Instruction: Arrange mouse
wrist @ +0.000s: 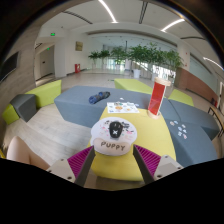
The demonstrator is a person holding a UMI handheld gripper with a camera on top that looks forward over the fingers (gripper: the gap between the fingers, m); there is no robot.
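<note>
A white, round, puppy-faced mouse (114, 135) with the word PUPPY on it sits between my fingers, over a yellow table top (150, 128). My gripper (114, 152) is shut on it: the magenta pads (84, 158) press on its left and right sides. A second, dark mouse-like thing (98, 97) lies farther off on a blue-grey surface (80, 104). I cannot tell whether the puppy mouse rests on the yellow top or hangs just above it.
Beyond the puppy mouse lie printed sheets (122, 107). A red and white box (157, 96) stands upright at the right. Small white bits (178, 127) lie on a grey top at the right. Potted plants (130, 55) line the far side of the hall.
</note>
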